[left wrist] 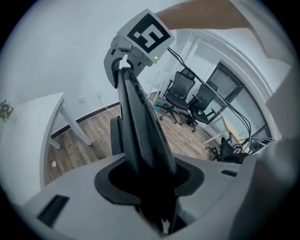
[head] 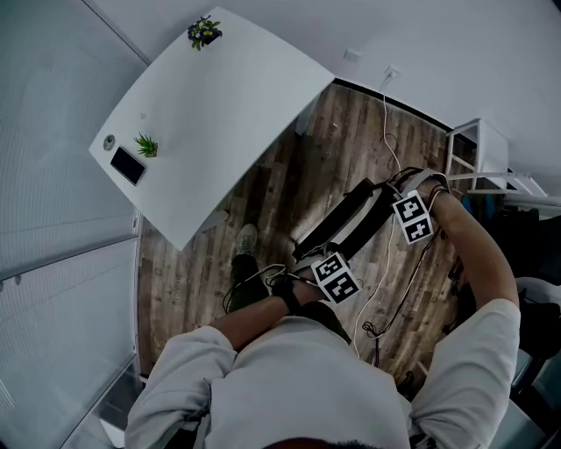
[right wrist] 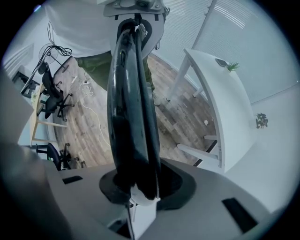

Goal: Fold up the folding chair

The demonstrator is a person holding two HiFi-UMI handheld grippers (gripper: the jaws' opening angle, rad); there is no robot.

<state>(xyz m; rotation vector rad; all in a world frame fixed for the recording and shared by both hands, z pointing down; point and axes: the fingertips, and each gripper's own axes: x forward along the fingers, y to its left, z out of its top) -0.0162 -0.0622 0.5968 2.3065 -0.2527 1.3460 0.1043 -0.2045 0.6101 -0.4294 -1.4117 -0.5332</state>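
The black folding chair stands on the wooden floor in front of me, seen edge-on as a narrow, flattened black frame. My left gripper grips its near end, and the left gripper view shows the chair's dark edge wedged between the jaws. My right gripper holds the far end, with the chair frame running straight out from its jaws. Each gripper appears at the far end of the other's view: the right gripper and the left gripper.
A white table with two small plants and a phone stands to the left, close to the chair. A white stand is at the right. A white cable trails over the floor. Office chairs stand by the windows.
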